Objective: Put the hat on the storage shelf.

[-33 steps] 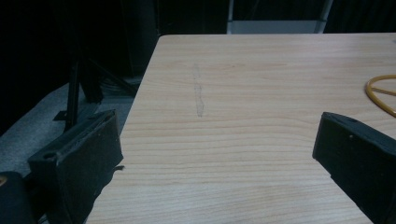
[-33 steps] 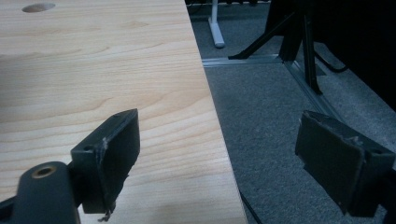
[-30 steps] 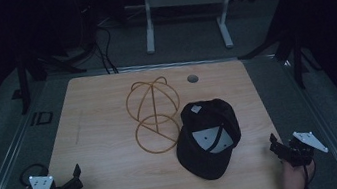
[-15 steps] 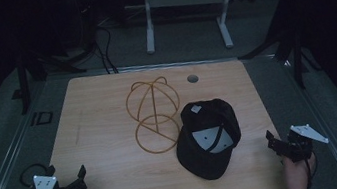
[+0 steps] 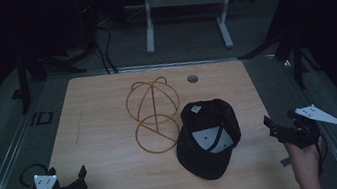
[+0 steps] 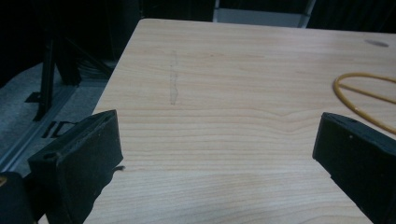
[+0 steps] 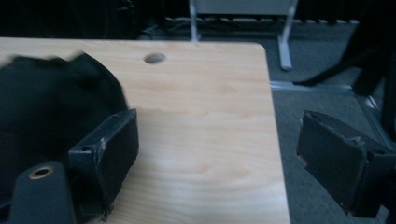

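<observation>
Ahead of both my grippers, table (image 5: 102, 135): pale wood, a small round hole (image 5: 193, 78) near its far edge; it carries everything I mean to work on, laid within reach of either hand.
Cap (image 5: 208, 136): black, lying upside down just inward of my right gripper, white labels showing inside the crown; I judge it lies open side up so I can take it by the rim. From the right gripper view it is a dark, blurred mass (image 7: 51, 107) beyond the inner jaw, cut off at the picture's edge.
Wire stand (image 5: 154, 114): yellow-brown dome of hoops on a ring base, beside the cap and farther from me, its base ring at the cap's edge; whether they touch I cannot tell. A curve of its ring (image 6: 359, 102) shows beyond my left gripper's inner jaw.
Left gripper (image 5: 71, 182): near table corner, jaws spread wide, nothing between them, well apart from cap and stand.
Right gripper (image 5: 278, 126): at the table's right edge, jaws wide apart and holding nothing, the outer jaw off the table over the floor.
Hidden: the cap's brim, which I cannot make out.
</observation>
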Demonstrator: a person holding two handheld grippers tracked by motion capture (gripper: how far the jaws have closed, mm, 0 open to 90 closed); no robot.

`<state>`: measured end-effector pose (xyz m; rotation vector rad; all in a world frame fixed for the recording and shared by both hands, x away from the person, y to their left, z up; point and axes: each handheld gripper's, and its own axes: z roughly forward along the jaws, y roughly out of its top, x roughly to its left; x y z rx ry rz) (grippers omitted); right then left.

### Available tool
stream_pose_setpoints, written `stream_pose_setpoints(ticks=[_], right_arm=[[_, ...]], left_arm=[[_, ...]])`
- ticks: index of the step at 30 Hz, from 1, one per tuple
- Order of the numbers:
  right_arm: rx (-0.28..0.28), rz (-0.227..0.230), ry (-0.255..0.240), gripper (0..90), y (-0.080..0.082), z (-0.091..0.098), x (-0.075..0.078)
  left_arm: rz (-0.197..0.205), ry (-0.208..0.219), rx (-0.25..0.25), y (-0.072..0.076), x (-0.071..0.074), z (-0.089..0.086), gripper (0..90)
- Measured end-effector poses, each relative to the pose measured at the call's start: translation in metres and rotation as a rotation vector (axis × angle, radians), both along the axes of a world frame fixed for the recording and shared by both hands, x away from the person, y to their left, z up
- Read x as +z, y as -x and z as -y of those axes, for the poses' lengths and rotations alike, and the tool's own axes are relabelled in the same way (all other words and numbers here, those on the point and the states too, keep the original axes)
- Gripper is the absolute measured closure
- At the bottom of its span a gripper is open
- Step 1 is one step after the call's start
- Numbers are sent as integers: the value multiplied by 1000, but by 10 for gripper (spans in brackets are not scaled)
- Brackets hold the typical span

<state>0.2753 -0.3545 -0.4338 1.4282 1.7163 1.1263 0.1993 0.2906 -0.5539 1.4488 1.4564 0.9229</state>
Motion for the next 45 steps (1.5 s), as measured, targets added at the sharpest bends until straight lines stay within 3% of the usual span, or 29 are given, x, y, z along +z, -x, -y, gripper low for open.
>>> stream_pose_setpoints(ticks=[2,4,5,8,9,10,13,15,18,21,22,26,27,28,29,30,32,33,36,41,45], right_arm=[[29,23,-14,125,0,-5,9],[42,48,8,119,-1,-14,18],[91,61,-11,114,-2,-21,24],[133,42,-38,115,-6,-29,27],[182,18,-57,115,-8,-39,27],[182,18,-57,115,-8,-39,27],[222,10,-38,137,-9,-57,25],[255,-33,0,143,-13,-74,18],[257,-52,32,148,-17,-82,11],[259,-112,71,190,-25,-93,-4],[259,-112,71,190,-25,-93,-4],[234,-161,117,265,-32,-100,-20],[210,-172,112,350,-33,-100,-26],[210,-172,112,350,-33,-100,-26],[189,-178,123,444,-34,-101,-29],[189,-178,123,444,-34,-101,-29],[188,-187,122,537,-35,-100,-31],[183,-193,126,648,-36,-100,-32],[161,-176,148,828,-35,-100,-33],[147,-164,134,878,-36,-98,-33],[143,-150,78,880,-37,-95,-29]], left_arm=[[-2,-6,-6,0,0,2,17],[-5,-14,-13,0,0,4,17],[-6,-15,-19,0,1,5,17],[-7,-21,-29,0,1,7,17],[-8,-26,-31,0,1,8,17],[-10,-27,-34,0,1,8,17],[-14,-28,-41,0,1,9,18],[-13,-25,-44,0,2,9,18],[-13,-25,-43,0,2,9,18],[-11,-24,-48,0,2,9,18],[-11,-24,-48,0,2,9,18],[-13,-26,-53,0,2,10,18],[-12,-27,-52,0,2,10,18],[-12,-24,-54,0,2,10,18],[-12,-25,-52,0,2,10,18],[-11,-26,-51,0,2,10,18],[-12,-25,-53,0,2,10,18],[-11,-25,-53,0,2,10,18],[-11,-23,-53,0,3,10,18],[-9,-18,-51,0,3,10,18],[-7,-7,-57,0,3,11,18]])
